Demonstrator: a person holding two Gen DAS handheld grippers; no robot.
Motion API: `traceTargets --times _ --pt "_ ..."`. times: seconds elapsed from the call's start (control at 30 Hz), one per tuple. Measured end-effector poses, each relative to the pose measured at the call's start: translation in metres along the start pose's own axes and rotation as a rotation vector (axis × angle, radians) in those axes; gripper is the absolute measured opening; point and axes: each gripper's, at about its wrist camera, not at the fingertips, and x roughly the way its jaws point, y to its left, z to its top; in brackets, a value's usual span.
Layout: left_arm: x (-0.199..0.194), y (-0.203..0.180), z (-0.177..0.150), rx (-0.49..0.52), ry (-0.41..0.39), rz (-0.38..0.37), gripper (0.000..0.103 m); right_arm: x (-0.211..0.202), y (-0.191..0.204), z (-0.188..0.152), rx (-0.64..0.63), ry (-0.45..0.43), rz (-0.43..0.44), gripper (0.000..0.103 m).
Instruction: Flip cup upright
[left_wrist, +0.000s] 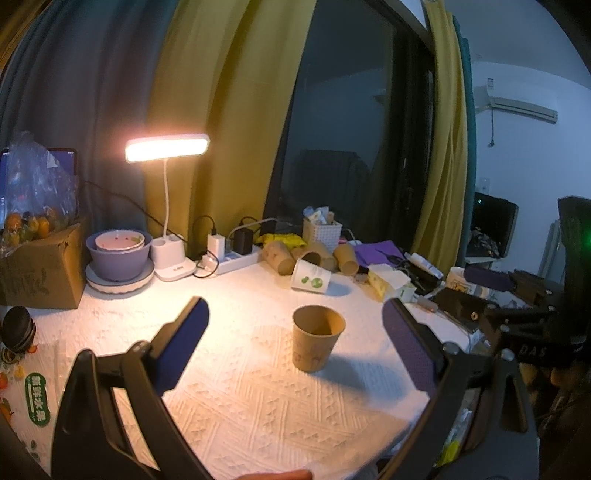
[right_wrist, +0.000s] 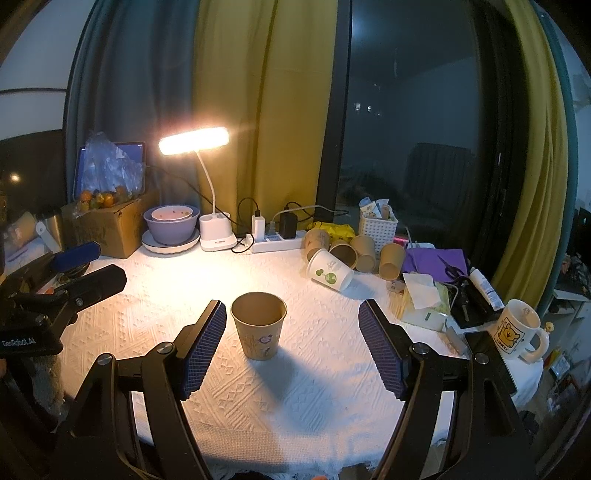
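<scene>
White textured cloth (right_wrist: 295, 387) under lamp glow. Both my grippers spread wide, empty, touching nothing: right gripper (right_wrist: 291, 339), left gripper (left_wrist: 295, 339). Brown paper cup (right_wrist: 259, 325) stands mouth-up between them, nearer my right gripper's left finger. Job looks done; best to back straight out without brushing it. Spare cups (right_wrist: 354, 254) lie tumbled beyond.
</scene>
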Motion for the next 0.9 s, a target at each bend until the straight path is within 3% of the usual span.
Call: traceTargets --times 0.9 --pt "0.0021 0.0056 -0.0050 -0.051 0.011 0.011 0.096 0.0025 -0.0019 -0.0008 0.003 0.006 0.002 0.077"
